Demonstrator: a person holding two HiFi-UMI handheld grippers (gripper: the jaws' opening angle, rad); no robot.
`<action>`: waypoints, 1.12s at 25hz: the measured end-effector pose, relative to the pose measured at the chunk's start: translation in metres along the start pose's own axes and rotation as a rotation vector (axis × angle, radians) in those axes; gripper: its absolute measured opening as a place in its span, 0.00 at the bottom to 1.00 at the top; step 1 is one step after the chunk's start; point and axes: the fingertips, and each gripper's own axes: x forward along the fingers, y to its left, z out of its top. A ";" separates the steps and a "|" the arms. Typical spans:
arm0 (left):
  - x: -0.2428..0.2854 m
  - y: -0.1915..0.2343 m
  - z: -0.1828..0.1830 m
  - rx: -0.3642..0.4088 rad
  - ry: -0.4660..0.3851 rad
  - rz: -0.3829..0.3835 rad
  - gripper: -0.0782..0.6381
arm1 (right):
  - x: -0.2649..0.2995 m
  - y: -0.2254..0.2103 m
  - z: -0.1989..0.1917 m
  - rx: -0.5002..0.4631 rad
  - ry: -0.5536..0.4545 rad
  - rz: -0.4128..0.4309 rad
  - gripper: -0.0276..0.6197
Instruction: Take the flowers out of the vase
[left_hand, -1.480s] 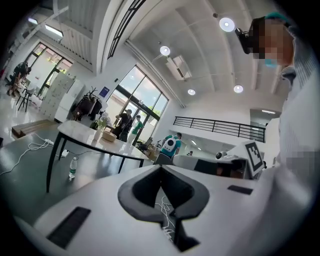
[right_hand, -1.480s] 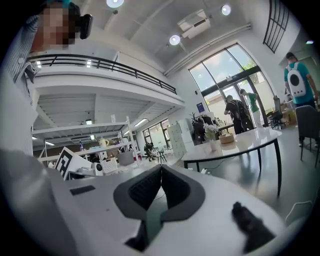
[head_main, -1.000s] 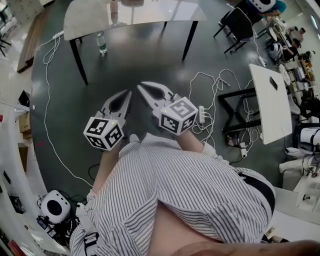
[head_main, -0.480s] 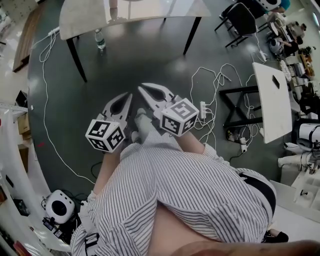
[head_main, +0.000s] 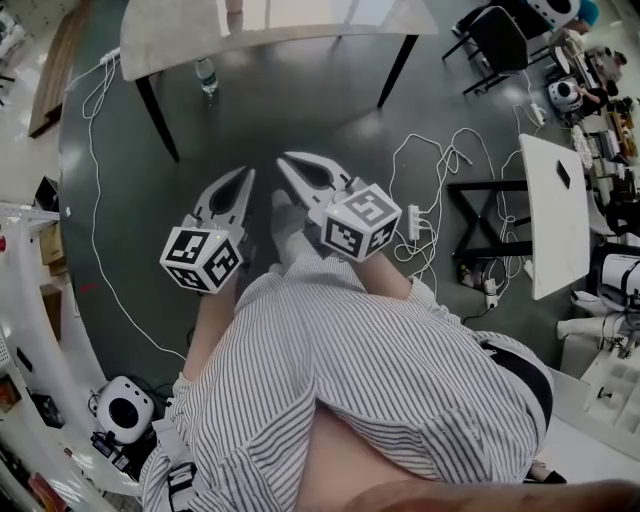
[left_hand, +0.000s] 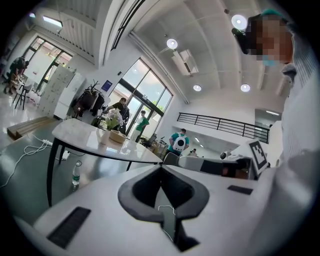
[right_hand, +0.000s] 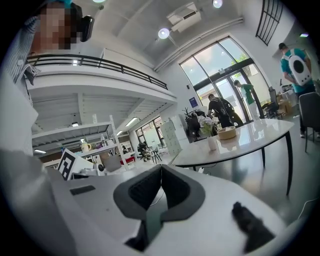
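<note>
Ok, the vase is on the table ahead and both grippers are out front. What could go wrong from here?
1. Loose white cables lie on the floor right of the path; a foot could catch one.
2. A water bottle stands on the floor under the table edge and might get kicked.
3. The left gripper and right gripper are both shut. Reaching the flowers like that could tip the small vase.

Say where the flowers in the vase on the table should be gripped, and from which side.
Probably grip the flowers by the stems just above the mouth of the vase, below the soft blooms. The vase stands upright on the table with a bowl close beside it, so come in level from the side away from the bowl, then lift straight up.
</note>
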 end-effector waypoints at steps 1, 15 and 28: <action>0.005 0.005 0.004 0.002 -0.005 0.007 0.12 | 0.005 -0.006 0.003 0.000 -0.001 0.001 0.07; 0.105 0.062 0.075 0.038 -0.058 0.044 0.12 | 0.081 -0.085 0.068 -0.041 0.000 0.061 0.07; 0.185 0.107 0.115 0.054 -0.080 0.085 0.12 | 0.148 -0.157 0.111 -0.049 0.003 0.105 0.07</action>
